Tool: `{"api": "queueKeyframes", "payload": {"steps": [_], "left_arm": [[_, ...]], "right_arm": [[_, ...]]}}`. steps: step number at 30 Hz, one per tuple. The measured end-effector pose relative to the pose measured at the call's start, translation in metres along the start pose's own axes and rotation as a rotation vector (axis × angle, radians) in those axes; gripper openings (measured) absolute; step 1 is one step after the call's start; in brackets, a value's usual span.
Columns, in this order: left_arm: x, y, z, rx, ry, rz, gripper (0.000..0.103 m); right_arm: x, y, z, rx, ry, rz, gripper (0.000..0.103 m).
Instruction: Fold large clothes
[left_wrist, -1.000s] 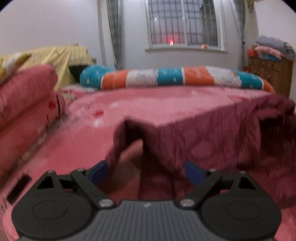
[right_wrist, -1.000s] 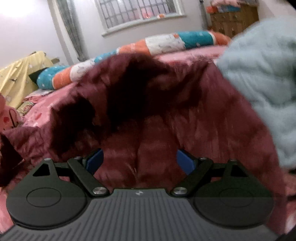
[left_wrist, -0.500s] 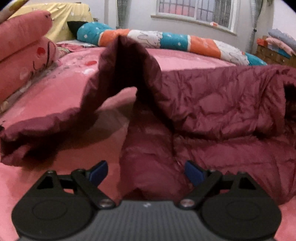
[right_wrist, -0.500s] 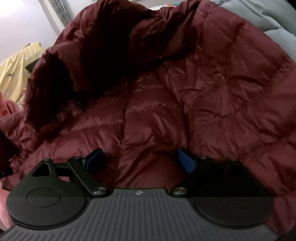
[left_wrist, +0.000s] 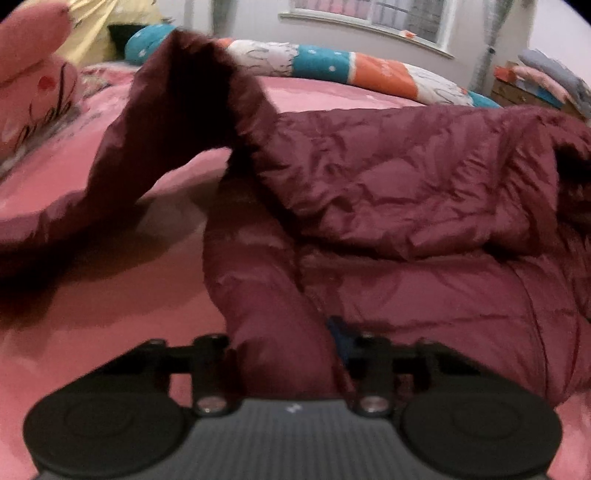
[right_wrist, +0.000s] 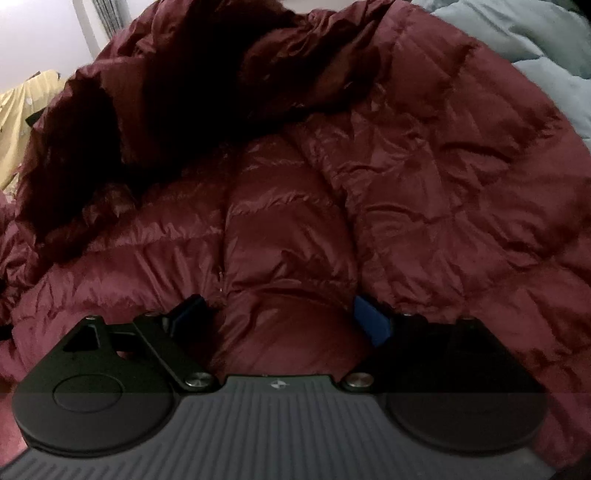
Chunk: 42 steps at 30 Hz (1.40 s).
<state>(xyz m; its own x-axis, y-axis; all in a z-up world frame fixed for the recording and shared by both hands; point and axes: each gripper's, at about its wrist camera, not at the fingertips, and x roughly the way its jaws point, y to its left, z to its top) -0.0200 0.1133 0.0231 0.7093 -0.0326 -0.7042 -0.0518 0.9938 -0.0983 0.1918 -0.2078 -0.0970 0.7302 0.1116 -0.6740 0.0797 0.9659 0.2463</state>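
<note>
Maroon puffer jacket (left_wrist: 388, 192) lies spread on the pink bed (left_wrist: 110, 306), quilted fabric rumpled, part of it folded over itself ahead of the left gripper (left_wrist: 284, 343). Left fingers are drawn in close w/ a thick roll of the jacket's edge pinched between them; only the blue pad of the inner-right finger (left_wrist: 338, 338) shows, the other is buried behind fabric. Ahead & to the left of those fingers a sleeve (left_wrist: 147, 122) arches up off the bed, its end trailing down onto the sheet further left. Beyond the jacket, a long bolster w/ teal, orange & white bands (left_wrist: 332, 70) runs across the far side of the bed; pink pillow (left_wrist: 33, 85) off to the far left. Right wrist view: jacket (right_wrist: 424, 177) fills nearly everything. Right gripper (right_wrist: 280, 321) has a puffy bulge of jacket wedged between its fingers, blue pads (right_wrist: 371, 319) pressing it from both sides. Dark hood opening (right_wrist: 177, 92) sits ahead-left of these fingers; pale blue blanket (right_wrist: 535, 48) past the jacket, ahead-right.
</note>
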Motion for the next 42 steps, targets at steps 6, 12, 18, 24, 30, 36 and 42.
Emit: {"api": "queueKeyframes", "payload": {"steps": [6, 12, 18, 24, 30, 36, 42], "left_arm": [[-0.02, -0.01, 0.005, 0.022, -0.051, -0.017, 0.013], [-0.057, -0.009, 0.016, 0.047, -0.11, -0.048, 0.01], [-0.103, -0.007, 0.016, 0.069, -0.144, -0.096, 0.01], [-0.146, -0.006, 0.007, 0.107, -0.142, -0.131, 0.01], [-0.165, -0.004, -0.013, 0.169, -0.07, -0.131, 0.011], [-0.162, 0.0, -0.03, 0.183, -0.009, -0.091, 0.017], [-0.18, -0.005, -0.029, 0.194, -0.052, -0.034, 0.052]], "right_arm": [[-0.023, -0.001, 0.005, -0.002, 0.013, 0.041, 0.05], [-0.047, 0.004, 0.004, 0.018, 0.019, 0.057, 0.029], [-0.094, 0.007, 0.0, 0.025, 0.021, 0.091, 0.025], [-0.156, 0.01, -0.015, 0.002, -0.005, 0.145, 0.025], [-0.2, 0.01, -0.033, -0.009, -0.026, 0.168, 0.025], [-0.183, 0.0, -0.045, 0.052, 0.089, 0.138, 0.031], [-0.208, 0.002, -0.042, 0.102, 0.029, 0.078, 0.103]]}}
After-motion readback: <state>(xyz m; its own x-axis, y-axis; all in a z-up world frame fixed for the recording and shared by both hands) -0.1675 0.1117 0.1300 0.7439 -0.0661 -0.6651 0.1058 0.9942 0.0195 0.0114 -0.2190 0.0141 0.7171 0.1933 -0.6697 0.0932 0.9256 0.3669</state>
